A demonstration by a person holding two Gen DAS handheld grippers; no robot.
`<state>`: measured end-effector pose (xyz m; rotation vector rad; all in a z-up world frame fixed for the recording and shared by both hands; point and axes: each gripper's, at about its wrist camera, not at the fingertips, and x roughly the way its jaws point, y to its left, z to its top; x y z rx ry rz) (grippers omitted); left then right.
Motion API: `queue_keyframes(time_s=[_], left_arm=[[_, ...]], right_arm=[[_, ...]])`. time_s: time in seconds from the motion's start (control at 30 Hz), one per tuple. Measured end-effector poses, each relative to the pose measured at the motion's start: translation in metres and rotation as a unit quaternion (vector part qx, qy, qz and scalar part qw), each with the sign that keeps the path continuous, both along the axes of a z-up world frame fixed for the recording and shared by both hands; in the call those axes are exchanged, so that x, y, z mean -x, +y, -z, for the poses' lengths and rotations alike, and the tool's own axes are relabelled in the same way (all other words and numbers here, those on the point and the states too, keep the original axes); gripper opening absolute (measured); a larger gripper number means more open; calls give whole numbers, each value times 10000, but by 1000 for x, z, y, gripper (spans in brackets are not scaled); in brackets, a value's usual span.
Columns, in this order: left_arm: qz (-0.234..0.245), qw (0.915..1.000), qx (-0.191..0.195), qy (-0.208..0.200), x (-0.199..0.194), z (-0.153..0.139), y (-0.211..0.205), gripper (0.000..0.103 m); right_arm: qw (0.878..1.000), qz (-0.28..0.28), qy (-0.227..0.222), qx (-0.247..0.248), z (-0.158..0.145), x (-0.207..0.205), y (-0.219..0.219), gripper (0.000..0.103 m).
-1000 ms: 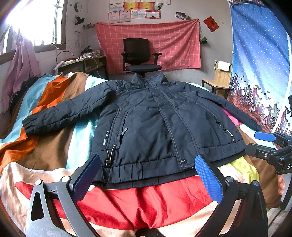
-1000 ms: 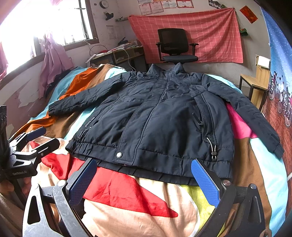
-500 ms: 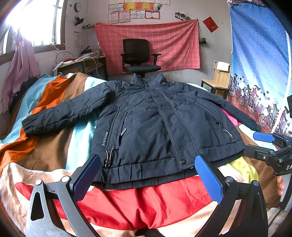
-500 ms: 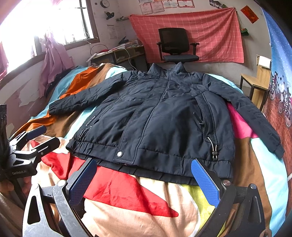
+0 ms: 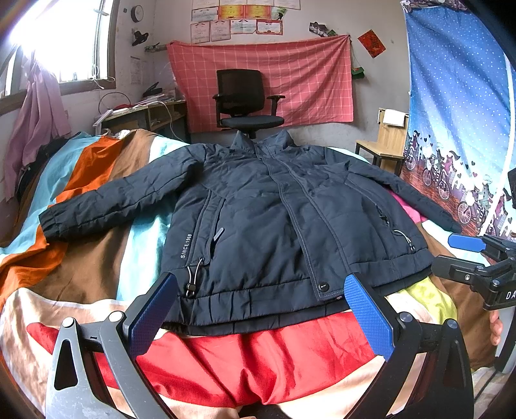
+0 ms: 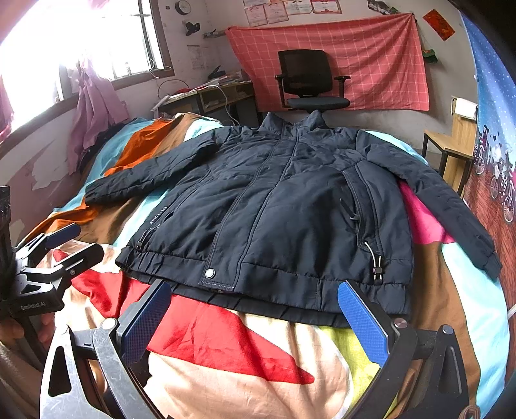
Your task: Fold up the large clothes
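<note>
I hold the left gripper (image 5: 259, 317) and right gripper (image 6: 254, 319) with jaws spread, empty. The jacket (image 5: 274, 222) lies flat on the bed (image 5: 258, 361), hem just ahead. Folding not yet begun; next, grip a sleeve.

"SINCE 1968" in white, running vertically on the jacket (image 5: 258, 225) front, beside the pocket zip. "GenRobot.AI" in white on the black body of the left gripper (image 6: 58, 245), as seen from the right wrist. "DA", cut off at the frame edge, on the right gripper (image 5: 464, 258). Wall certificates (image 5: 237, 21) too small to read.
</note>
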<state>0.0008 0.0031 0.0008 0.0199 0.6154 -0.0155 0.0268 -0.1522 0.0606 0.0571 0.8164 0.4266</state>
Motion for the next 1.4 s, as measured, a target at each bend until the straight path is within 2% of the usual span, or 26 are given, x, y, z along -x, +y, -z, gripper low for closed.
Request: queue_keyframes(time_s=[1.1, 1.4], left_arm=[[8, 10000, 6, -10, 1, 0, -1, 101], [-105, 9997, 62, 206, -10, 4, 9, 101]], right_arm=[[10000, 4, 0, -10, 0, 0, -1, 103], [9999, -6, -65, 151, -2, -1, 3, 103]])
